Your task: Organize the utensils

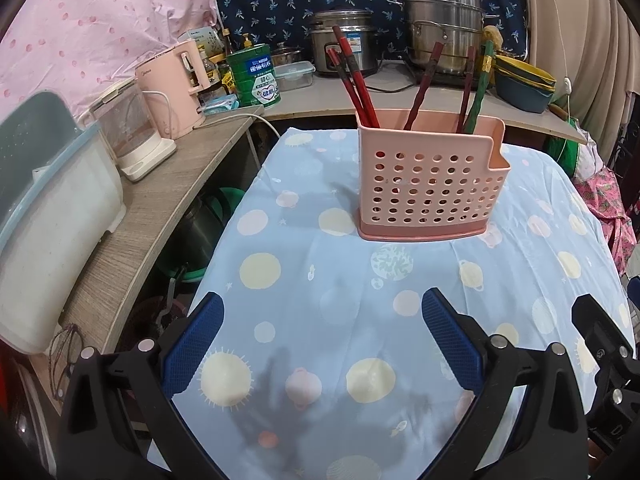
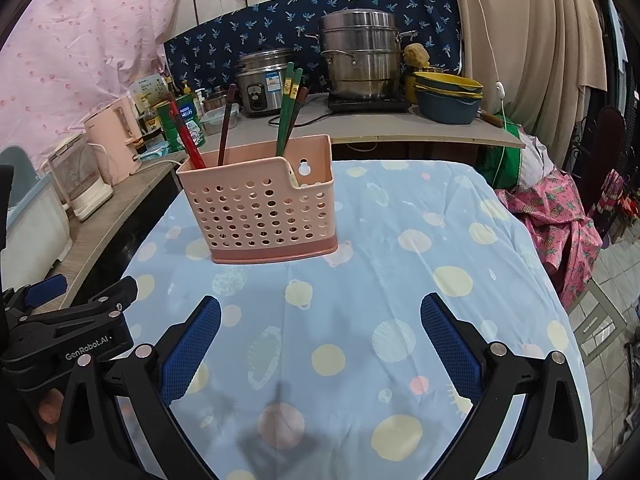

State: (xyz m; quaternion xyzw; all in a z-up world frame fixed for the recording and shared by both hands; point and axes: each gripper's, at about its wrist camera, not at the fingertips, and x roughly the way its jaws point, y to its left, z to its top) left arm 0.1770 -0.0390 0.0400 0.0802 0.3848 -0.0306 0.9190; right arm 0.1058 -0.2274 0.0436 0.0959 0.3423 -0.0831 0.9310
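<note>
From the left wrist, the left tongs [image 1: 322, 316] are spread wide with nothing between their blue, cross-hatched pads [image 1: 200, 336]. Ahead, a pink plastic utensil holder [image 1: 428, 184], punched with round holes and set on a darker base, stands upright on the counter [image 1: 304, 280] under a thin blue cloth printed with planets. Red chopsticks [image 1: 354, 84] lean at its left end, brown chopsticks [image 1: 424, 88] in the middle, green chopsticks [image 1: 480, 88] at the right. Bare cloth lies all around it.

From the right wrist, the right tongs [image 2: 320, 316] also gape wide and empty. The holder sits ahead to the left, well back from the cloth's right edge, and the left tongs appear low at the left.
</note>
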